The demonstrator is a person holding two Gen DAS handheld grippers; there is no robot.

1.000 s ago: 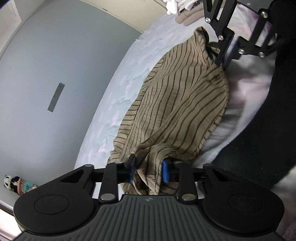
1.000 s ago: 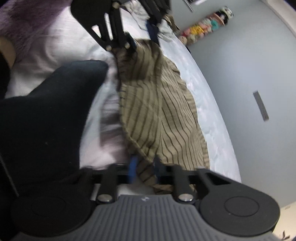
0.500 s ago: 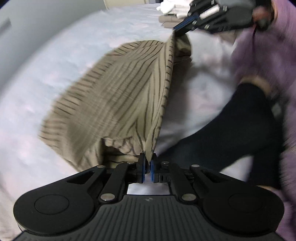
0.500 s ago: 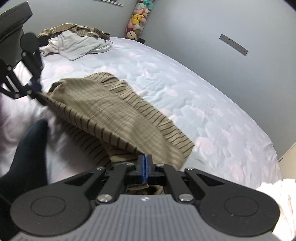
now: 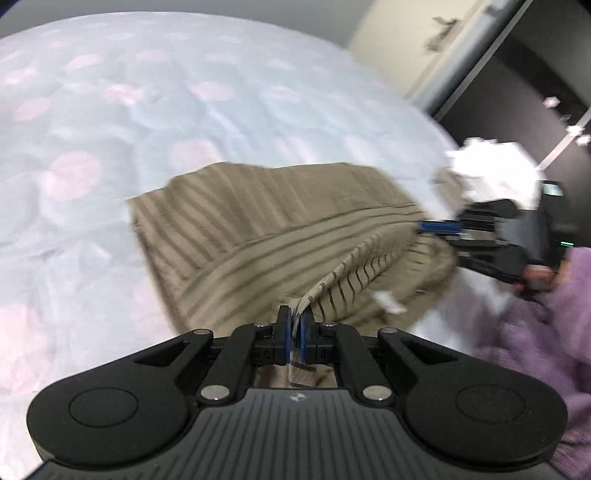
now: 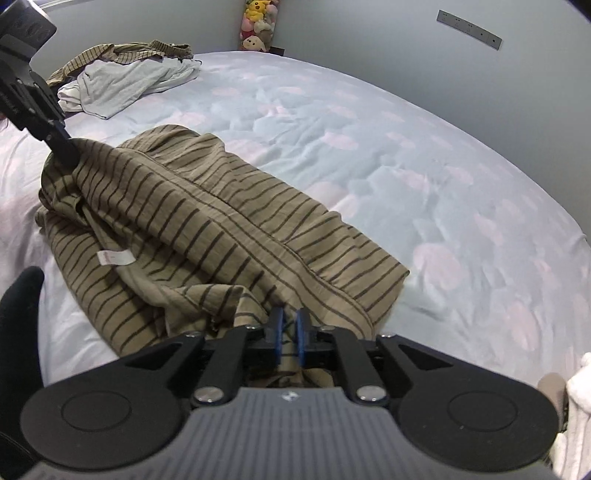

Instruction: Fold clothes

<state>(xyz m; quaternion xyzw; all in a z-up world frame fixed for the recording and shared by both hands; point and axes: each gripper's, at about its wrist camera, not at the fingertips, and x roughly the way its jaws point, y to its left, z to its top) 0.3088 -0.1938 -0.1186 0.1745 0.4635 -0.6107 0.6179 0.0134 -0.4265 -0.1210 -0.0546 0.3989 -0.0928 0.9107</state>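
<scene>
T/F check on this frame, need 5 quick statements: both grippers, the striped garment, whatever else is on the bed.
1. The left gripper is shut on the striped garment. True.
2. The right gripper is open and clear of the cloth. False: its fingers stand close together with an edge of the striped garment between them.
3. The striped garment is already folded into a neat rectangle. False: it lies spread and bunched on the bed, with a white label showing.
4. A pile of other clothes lies at the far side of the bed. True.
5. The plush toys sit on top of the striped garment. False: they stand against the wall beyond the bed.
</scene>
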